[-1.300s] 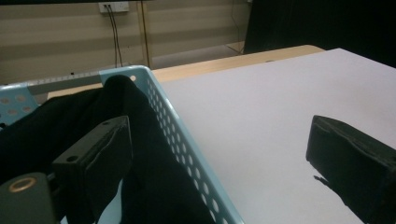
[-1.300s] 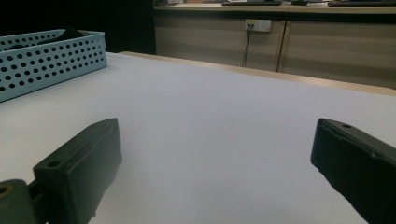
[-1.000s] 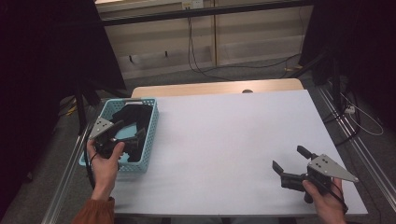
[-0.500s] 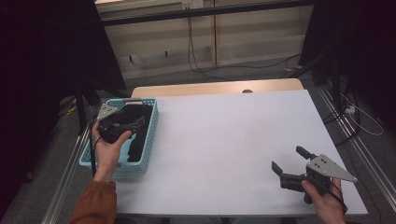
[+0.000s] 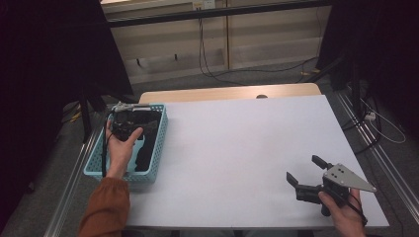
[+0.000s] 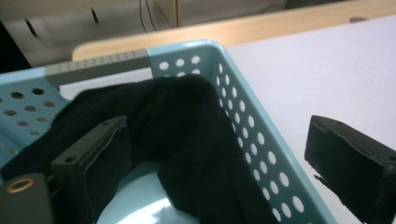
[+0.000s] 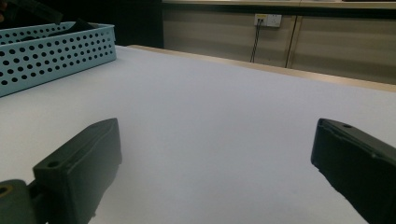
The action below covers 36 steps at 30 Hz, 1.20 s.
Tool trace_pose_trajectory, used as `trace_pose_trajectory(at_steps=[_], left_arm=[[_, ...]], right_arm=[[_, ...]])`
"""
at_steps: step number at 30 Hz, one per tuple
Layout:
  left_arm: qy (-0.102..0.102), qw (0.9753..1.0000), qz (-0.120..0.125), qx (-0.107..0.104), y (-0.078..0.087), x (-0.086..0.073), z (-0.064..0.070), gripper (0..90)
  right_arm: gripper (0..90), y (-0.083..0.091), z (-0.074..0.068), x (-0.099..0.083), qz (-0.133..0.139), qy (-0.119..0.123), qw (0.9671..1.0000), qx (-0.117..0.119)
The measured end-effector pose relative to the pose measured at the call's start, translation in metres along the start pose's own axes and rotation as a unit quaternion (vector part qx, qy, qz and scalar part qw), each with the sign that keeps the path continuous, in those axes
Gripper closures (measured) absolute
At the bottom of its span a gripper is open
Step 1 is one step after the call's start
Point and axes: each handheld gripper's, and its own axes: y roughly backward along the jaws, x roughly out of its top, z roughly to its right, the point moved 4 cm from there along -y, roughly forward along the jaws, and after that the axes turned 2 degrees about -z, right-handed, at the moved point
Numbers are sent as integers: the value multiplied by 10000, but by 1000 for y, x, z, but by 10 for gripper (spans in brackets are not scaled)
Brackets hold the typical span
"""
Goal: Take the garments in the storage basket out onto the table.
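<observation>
So the white table (image 5: 237,148) is a big smooth matte slab with a wooden strip along its far edge. At its left edge sits the light-blue plastic basket (image 5: 159,136), rectangular, walls punched with round holes. Inside it lies soft, floppy black cloth (image 6: 187,126), bunched against the wall. The left gripper (image 5: 126,121) is down in the basket, jaws spread wide: one sits against the cloth, the other hangs outside the basket wall, which runs between them. The right gripper (image 5: 306,175) is well apart near the table's front right corner, jaws parted, holding nothing.
</observation>
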Motion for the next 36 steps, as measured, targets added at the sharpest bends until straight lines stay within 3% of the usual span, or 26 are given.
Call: trace_pose_trajectory(at_steps=[2,3,7,9,12,16,18,19,22,24,25,26,27,28,31,34,35,36], left_arm=[[-18,9997,112,195,-3,2,-4,101],[10,9998,95,190,-6,2,-7,101],[44,9995,-245,202,-15,-3,-14,110],[268,9985,-436,193,-22,-7,-18,123],[266,9978,-567,195,-28,-9,-17,155],[184,9953,-939,174,-39,-17,-13,131],[148,9926,-1192,159,-44,-22,-15,160],[232,9911,-1308,41,-48,-26,-18,120],[288,9894,-1423,47,-50,-29,-20,113],[231,9881,-1520,-61,-49,-31,-21,142],[276,9860,-1641,-63,-51,-32,-20,149],[276,9860,-1641,-63,-51,-32,-20,150],[275,9835,-1787,-16,-54,-33,-19,150],[275,9835,-1787,-16,-54,-33,-19,155],[215,9816,-1898,13,-55,-35,-18,190],[435,9780,-2037,-110,-54,-36,-18,259],[513,9762,-2093,-230,-54,-37,-16,331],[513,9762,-2093,-230,-54,-37,-16,335]], right_arm=[[12,-1,-1,0,1,13,10000,17],[12,-1,-1,0,1,13,10000,17],[11,-1,-1,0,0,12,10000,20],[11,-1,-1,0,-4,18,10000,26],[11,-1,-1,0,-11,31,10000,26],[11,-1,-1,0,-15,24,10000,24],[11,-1,-1,0,-9,29,10000,26],[11,-1,-2,0,-17,37,10000,41],[11,-1,-2,-1,-29,41,10000,55],[11,-1,-2,-1,-33,43,10000,60],[11,-1,-2,-1,-39,41,10000,54],[11,-1,-2,-1,-39,41,10000,54],[11,-1,-2,-1,-38,47,10000,59],[11,-1,-2,-1,-38,47,10000,59],[11,-1,-2,-1,-35,54,10000,64],[11,-1,-2,-1,-50,56,10000,65],[12,-1,-2,-1,-47,60,9999,72],[12,-1,-2,-1,-47,60,9999,72]])
